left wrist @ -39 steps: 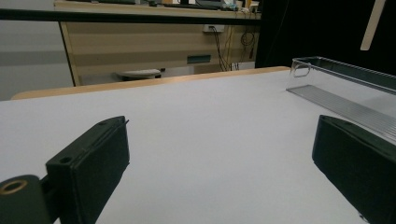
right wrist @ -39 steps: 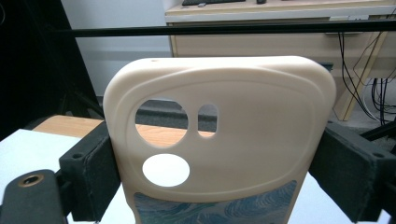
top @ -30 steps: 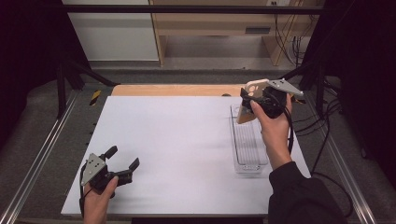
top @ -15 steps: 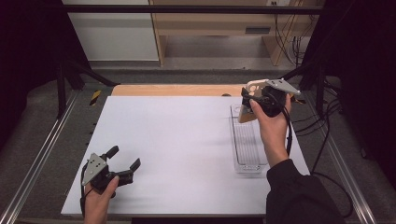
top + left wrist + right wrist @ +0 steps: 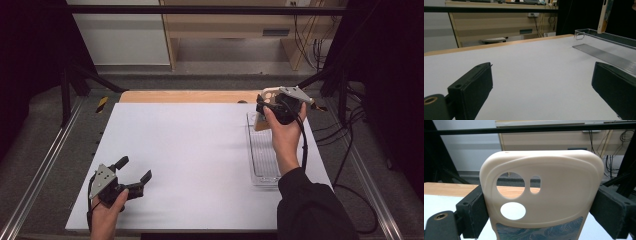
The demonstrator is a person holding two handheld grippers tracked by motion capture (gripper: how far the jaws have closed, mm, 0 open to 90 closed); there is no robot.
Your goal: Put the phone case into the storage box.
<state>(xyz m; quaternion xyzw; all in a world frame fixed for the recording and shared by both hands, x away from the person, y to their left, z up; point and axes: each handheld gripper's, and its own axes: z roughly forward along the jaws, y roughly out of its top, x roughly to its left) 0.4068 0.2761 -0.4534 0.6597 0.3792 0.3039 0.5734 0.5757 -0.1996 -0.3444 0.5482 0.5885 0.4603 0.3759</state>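
High view: right gripper holding a cream phone case aloft over the far end of the clear tray, case hanging end-down, probably being lined up for lowering into the tray. Left gripper resting near the front left corner of the white table, jaws spread and gripping nothing, likely parked out of the way.

Left gripper view: jaws gaping wide over bare table; tray lying well off, the case dangling just above its far rim.

Right gripper view: phone case sitting squarely between the jaws, pinched by its two long edges, camera cut-outs facing the lens, upper end standing clear above the pads.
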